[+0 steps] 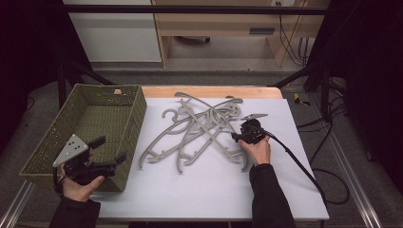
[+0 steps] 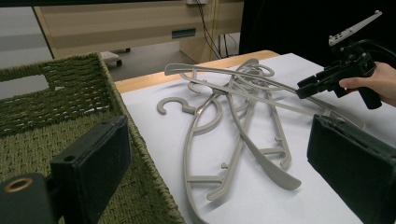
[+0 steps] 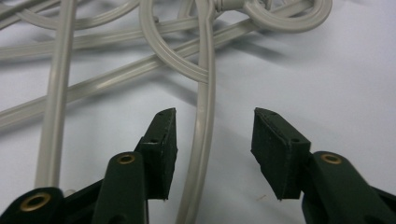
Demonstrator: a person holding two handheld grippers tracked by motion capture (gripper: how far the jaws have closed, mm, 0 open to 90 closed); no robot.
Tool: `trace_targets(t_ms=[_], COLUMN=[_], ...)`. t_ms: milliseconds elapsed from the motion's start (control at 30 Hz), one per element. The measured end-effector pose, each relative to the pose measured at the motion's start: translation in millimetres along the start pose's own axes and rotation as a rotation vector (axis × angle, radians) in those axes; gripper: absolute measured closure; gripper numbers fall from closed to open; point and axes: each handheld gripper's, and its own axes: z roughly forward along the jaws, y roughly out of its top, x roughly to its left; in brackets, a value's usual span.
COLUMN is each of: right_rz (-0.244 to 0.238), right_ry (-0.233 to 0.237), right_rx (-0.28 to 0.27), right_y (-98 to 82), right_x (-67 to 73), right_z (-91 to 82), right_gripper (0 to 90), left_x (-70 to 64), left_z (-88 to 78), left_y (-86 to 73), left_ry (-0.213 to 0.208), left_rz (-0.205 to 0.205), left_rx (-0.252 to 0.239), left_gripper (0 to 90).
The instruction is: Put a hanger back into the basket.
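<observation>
A tangle of grey plastic hangers point(image 1: 202, 130) is seen spread across the middle of the white tabletop point(image 1: 214, 190), their arms crossed over one another and their hooks pointing in several directions. One thin hanger arm point(image 3: 201, 140) is framed between the two black jaws of the right claw point(image 3: 215, 135), as shown in the right gripper view; a gap is left on both sides, so the arm is straddled but not pinched, and the jaws are held part open. In the high view the right claw point(image 1: 236, 137) is lowered to the right-hand edge of the pile, held by a hand in a dark sleeve, with its cable point(image 1: 304, 171) trailed back over the tabletop toward the near right corner. The same claw point(image 2: 303, 88) is also caught in the left gripper view, tipped against the far side of the heap.

To the left of the hangers, a green woven basket point(image 1: 135, 118) is set, its right wall just beside the nearest hanger ends. The left claw point(image 1: 113, 149) is held over the basket's near right corner, its jaws spread wide with nothing between them.
</observation>
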Motion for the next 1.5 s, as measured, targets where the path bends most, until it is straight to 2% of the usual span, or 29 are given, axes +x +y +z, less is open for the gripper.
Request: trace_targets(t_ms=[33, 100, 133, 233, 400, 433, 600, 767, 867, 1100, 1333, 1500], right_rz=[0.004, 0.01, 0.01, -0.002, 0.001, 0.03, 0.044, 0.087, 0.091, 0.114, 0.125, 0.082], right_ry=[-0.005, 0.018, 0.018, 0.01, 0.027, 0.031, 0.041, 0.017, -0.001, 0.039, 0.084, 0.105], right_rx=[0.007, 0.013, 0.013, 0.026, 0.039, 0.048, 0.059, 0.071, 0.08, 0.07, 0.05, 0.027], right_y=[-0.2, -1.0, -1.0, -3.0, -3.4, -3.2, -2.7, -2.0, -1.8, -0.1, 3.8, 4.5], right_x=[-0.4, 0.4, 0.4, 0.5, 0.9, 1.6, 0.8, 0.7, -0.1, 2.0, 1.6, 4.0], right_z=[1.2, 4.0, 4.0, 8.1, 9.4, 9.0, 8.1, 6.1, 5.0, -2.4, -21.3, -36.4], right_gripper=[52.7, 58.3, 58.3, 66.4, 72.7, 75.3, 77.2, 80.7, 81.7, 82.1, 82.4, 82.5], left_x=[0.1, 0.2, 0.1, -0.4, -0.7, -0.8, -1.6, -2.2, -2.5, -2.5, -3.6, -5.6], left_z=[0.3, 0.6, 0.6, 0.5, 0.6, 0.6, -0.7, -1.6, -1.6, -2.8, -4.0, -4.7], left_y=[-0.2, -0.5, -0.6, -0.4, -0.7, -0.7, 0.3, 0.9, 1.1, 1.6, 2.6, 4.0], left_ry=[0.0, 0.002, 0.001, 0.0, 0.002, 0.002, 0.003, 0.003, 0.004, 0.008, 0.01, 0.008], left_rz=[-0.001, 0.0, -0.001, 0.0, 0.002, 0.003, 0.006, 0.007, 0.009, 0.008, 0.019, 0.02], left_rx=[0.001, 0.001, 0.002, 0.001, -0.001, -0.001, -0.006, -0.011, -0.01, -0.015, -0.013, -0.019], left_gripper=[6.0, 6.0, 6.0, 6.3, 6.7, 6.8, 7.0, 7.5, 7.6, 8.1, 8.2, 8.4])
